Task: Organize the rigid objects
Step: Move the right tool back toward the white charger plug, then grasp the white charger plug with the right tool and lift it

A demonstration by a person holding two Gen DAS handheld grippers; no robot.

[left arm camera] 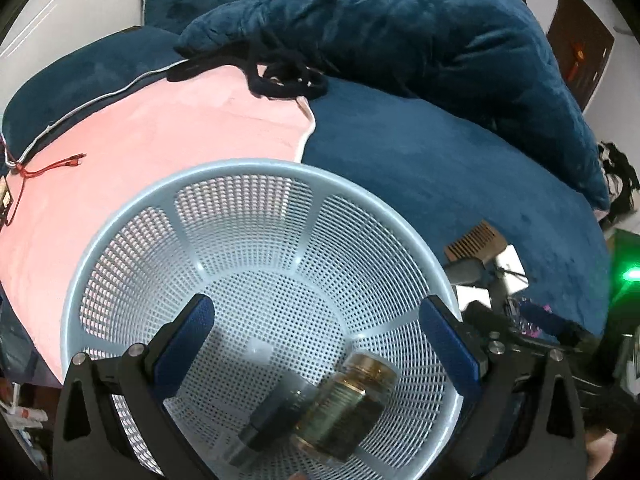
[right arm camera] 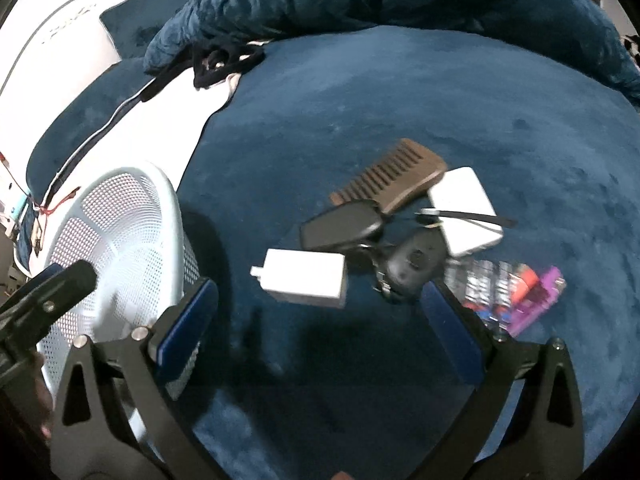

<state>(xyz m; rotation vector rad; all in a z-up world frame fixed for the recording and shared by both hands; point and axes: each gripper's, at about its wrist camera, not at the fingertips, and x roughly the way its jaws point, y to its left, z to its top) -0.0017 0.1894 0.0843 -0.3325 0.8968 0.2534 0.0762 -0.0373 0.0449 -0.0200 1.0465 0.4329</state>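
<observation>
Left gripper point(left arm camera: 316, 340) hangs over the basket point(left arm camera: 132, 236), jaws spread, nothing held. Blurred amber jar point(left arm camera: 348, 404) lies inside near the basket's near rim beside a dark item point(left arm camera: 276, 416), long axis tilted, cap toward upper right. Right gripper point(right arm camera: 320, 320) also spread and empty, above the bed point(right arm camera: 400, 100), facing the white charger point(right arm camera: 304, 278), comb point(right arm camera: 394, 174), black case point(right arm camera: 340, 226) mid-bed. Step looks like drop-off done; next likely calls for closing on the charger, long axis running left-right, plug pointing left.
</observation>
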